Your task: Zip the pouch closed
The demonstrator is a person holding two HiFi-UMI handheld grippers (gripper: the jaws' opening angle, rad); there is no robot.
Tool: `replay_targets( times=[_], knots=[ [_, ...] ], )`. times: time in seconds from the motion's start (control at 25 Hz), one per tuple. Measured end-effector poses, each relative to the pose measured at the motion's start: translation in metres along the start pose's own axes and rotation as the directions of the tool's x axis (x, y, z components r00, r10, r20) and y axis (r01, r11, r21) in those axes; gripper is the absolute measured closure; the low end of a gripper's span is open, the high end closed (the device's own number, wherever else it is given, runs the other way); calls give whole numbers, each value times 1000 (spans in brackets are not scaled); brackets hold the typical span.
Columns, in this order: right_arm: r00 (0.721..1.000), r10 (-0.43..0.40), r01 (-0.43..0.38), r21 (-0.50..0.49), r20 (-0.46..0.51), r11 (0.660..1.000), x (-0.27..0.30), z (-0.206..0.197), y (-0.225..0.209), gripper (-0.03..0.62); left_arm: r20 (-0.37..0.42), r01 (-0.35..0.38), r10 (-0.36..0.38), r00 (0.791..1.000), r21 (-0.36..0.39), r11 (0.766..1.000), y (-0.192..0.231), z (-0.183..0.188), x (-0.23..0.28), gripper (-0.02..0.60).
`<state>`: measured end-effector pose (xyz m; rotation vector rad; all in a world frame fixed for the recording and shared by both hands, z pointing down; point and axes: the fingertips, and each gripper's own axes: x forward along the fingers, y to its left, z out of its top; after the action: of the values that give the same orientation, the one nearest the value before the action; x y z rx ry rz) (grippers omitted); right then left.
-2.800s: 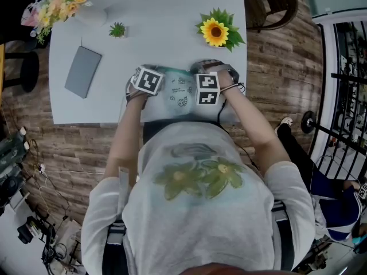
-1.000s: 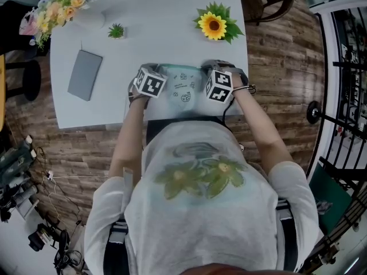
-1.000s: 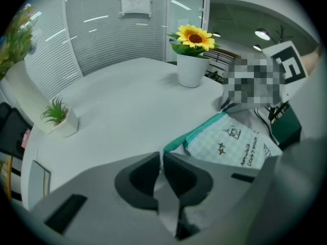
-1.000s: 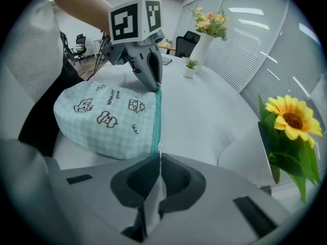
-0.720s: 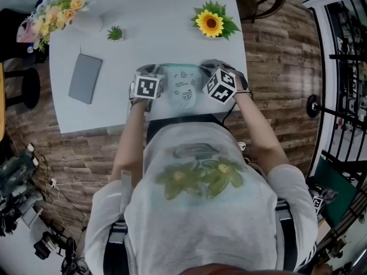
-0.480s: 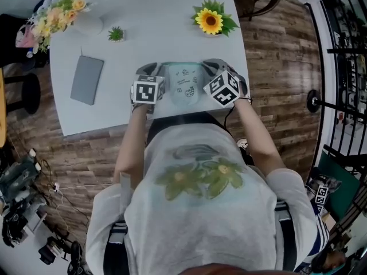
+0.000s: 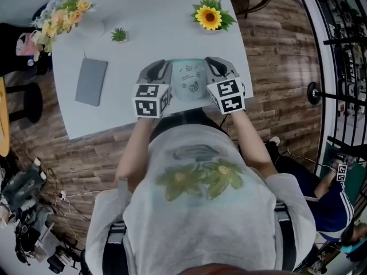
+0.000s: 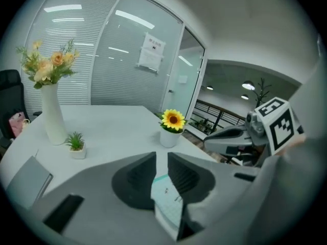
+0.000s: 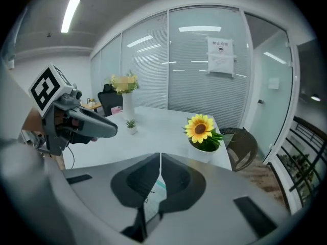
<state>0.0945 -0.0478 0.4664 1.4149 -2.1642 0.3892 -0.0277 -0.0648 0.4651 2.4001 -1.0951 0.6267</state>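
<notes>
A pale green pouch (image 7: 188,80) with small printed drawings hangs above the white table (image 7: 155,22), stretched between my two grippers. On its left end my left gripper (image 7: 165,69) is closed, and in the left gripper view the pouch (image 8: 169,202) sits pinched between the jaws of that gripper (image 8: 161,160). My right gripper (image 7: 212,65) holds the right end. Its jaws (image 9: 160,160) are pressed together with a strip of pouch (image 9: 153,190) showing just below them. Each gripper view also catches the other gripper (image 8: 240,136) (image 9: 76,122).
A potted sunflower (image 7: 210,18) stands at the table's far right. A small green plant (image 7: 118,35) and a white vase of flowers (image 7: 64,9) stand at the far left. A grey notebook (image 7: 92,82) lies to the left. The table's front edge runs just under the grippers.
Both grippers have risen off the table with the pouch between them and come nearer the person. The right gripper's marker cube has rolled round.
</notes>
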Motion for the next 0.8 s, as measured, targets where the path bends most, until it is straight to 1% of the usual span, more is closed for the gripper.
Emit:
replay_targets(
  times=[0.08, 0.16, 0.24, 0.28, 0.52, 0.8],
  knots=[
    [999, -17, 17, 25, 26, 1000, -7, 8, 5, 574, 24, 31, -31, 999, 2, 1000, -11, 10, -5, 519],
    [999, -37, 35, 40, 39, 999, -14, 13, 10, 574, 34, 46, -47, 998, 18, 999, -20, 17, -9, 534],
    [997, -64, 61, 59, 46, 996, -22, 17, 12, 574, 37, 55, -57, 998, 33, 998, -28, 21, -13, 571],
    [996, -77, 73, 71, 53, 995, -27, 19, 13, 575, 41, 62, -64, 997, 39, 997, -33, 23, -15, 575],
    [986, -121, 108, 113, 118, 988, -55, 35, 20, 577, 88, 97, -101, 991, 51, 994, -52, 36, -30, 577],
    [983, -109, 93, 111, 151, 989, -71, 50, 38, 577, 114, 111, -117, 986, 62, 992, -56, 44, -45, 578]
  ],
)
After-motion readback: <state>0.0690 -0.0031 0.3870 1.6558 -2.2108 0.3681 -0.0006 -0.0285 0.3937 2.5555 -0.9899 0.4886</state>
